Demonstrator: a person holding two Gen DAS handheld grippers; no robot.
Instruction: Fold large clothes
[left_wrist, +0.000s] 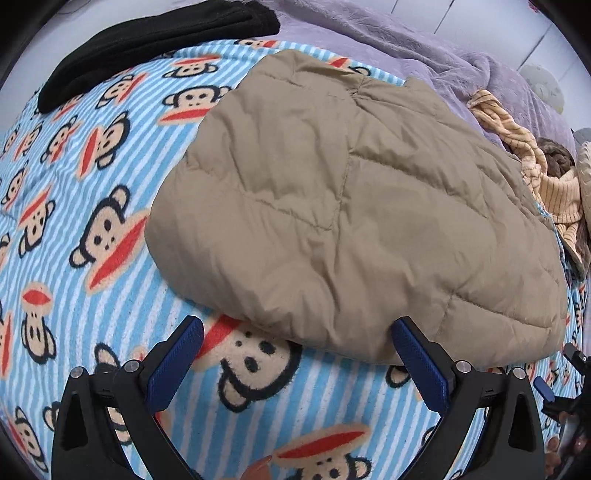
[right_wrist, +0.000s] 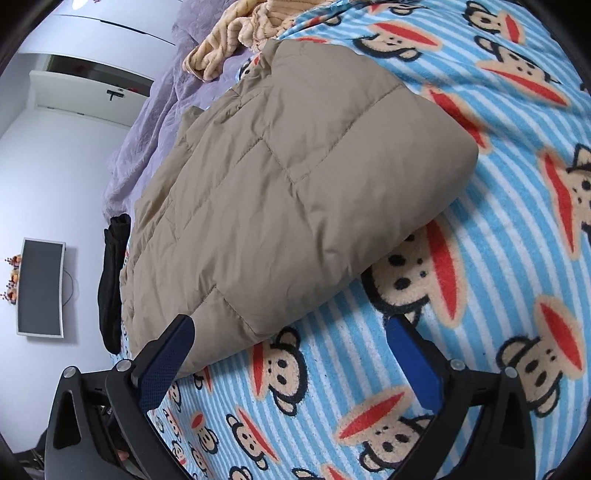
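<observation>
Blue-and-white striped fleece blanket (left_wrist: 92, 295), printed all over with cartoon monkey faces, is covering the bed I am working on; I am finding no readable writing or label anywhere. My folded tan puffer jacket (left_wrist: 351, 206) is lying in the middle of that blanket as a thick quilted bundle. I am holding my left gripper (left_wrist: 295, 339) wide open at the jacket's near edge, gripping nothing, and my right gripper (right_wrist: 291, 332) is standing wide open at its near corner, also empty. A black garment (left_wrist: 147, 40) is lying by the blanket's far edge, a yellow striped garment (left_wrist: 535, 173) is bunching beside a lilac blanket (left_wrist: 443, 51).
</observation>
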